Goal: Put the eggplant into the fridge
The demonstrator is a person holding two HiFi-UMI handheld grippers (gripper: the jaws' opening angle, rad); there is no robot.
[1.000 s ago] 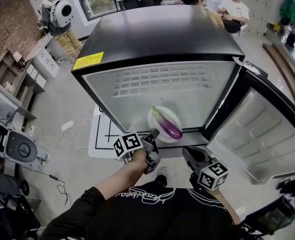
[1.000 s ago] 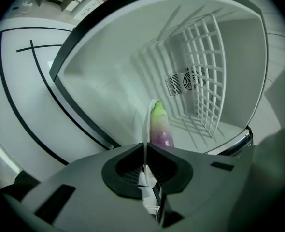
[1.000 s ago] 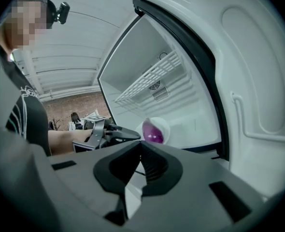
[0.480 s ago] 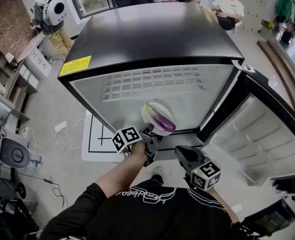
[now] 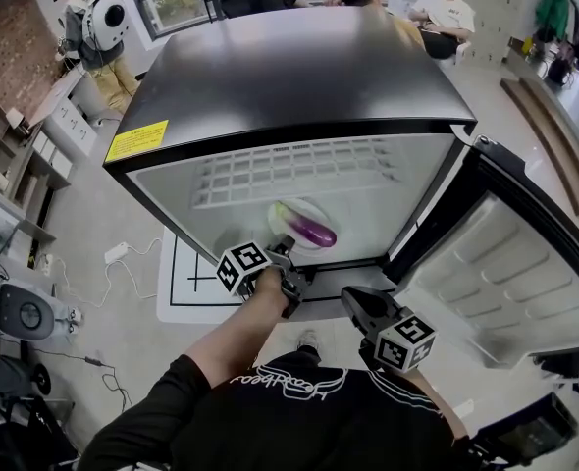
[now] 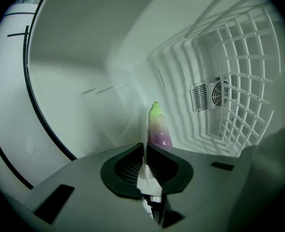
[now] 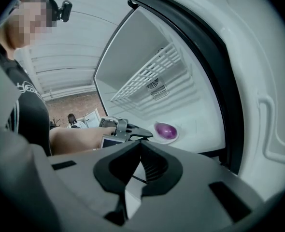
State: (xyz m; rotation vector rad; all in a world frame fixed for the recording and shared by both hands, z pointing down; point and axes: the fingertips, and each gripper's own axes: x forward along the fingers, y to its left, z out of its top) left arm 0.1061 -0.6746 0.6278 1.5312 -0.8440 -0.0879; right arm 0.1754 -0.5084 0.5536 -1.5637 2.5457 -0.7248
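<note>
**Eggplant rides a plate into the fridge, pinched at the rim**

The left gripper point(image 6: 145, 146) has its jaws nearly together on the thin near edge of a white plate point(image 5: 299, 205). The eggplant point(image 6: 158, 127) lies loose on the plate just beyond the jaw tips, already inside the fridge point(image 5: 299, 77) under the wire shelf point(image 5: 289, 165). The right gripper point(image 7: 141, 144) hangs outside the opening, jaws together on nothing, with the eggplant ahead of it and slightly to its right. The eggplant looks light, firm and glossy (so likely to roll or slide if the plate tips). The stiff plate is the surer hold, taken by its rim and kept level. Gripped directly, the thick purple middle would be safer than the tapered green end.
</note>
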